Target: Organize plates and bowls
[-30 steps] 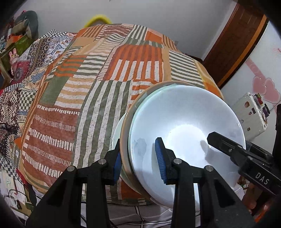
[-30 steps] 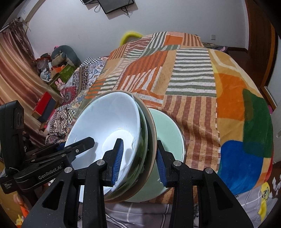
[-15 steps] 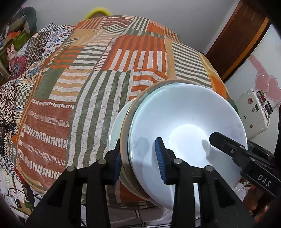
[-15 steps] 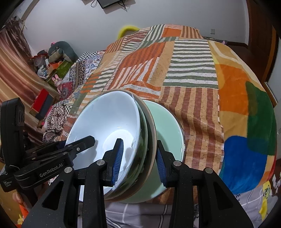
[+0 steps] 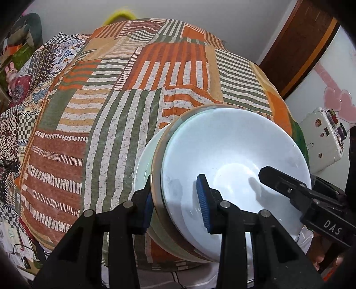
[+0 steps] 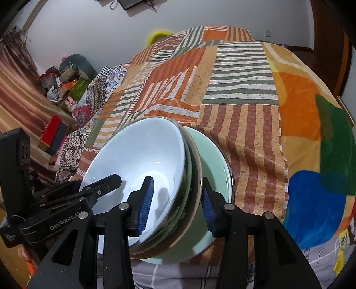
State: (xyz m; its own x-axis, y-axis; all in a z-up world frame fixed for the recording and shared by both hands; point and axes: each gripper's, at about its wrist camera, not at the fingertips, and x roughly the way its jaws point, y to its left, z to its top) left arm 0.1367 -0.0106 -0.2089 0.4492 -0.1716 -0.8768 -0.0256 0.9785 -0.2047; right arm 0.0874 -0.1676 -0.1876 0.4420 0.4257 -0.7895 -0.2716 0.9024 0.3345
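white bowl (image 5: pixel 233 160) on a green plate (image 6: pixel 213 169) is pinched by the left gripper (image 5: pixel 175 206); the right gripper (image 6: pixel 175 202), its jaws just widened, is spread around the rim.

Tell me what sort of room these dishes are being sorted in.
Most likely a bedroom in a home. A large bed under a striped patchwork blanket fills both views, a wall-mounted dark screen hangs above its far end, and soft toys sit piled in the corner beside long curtains.
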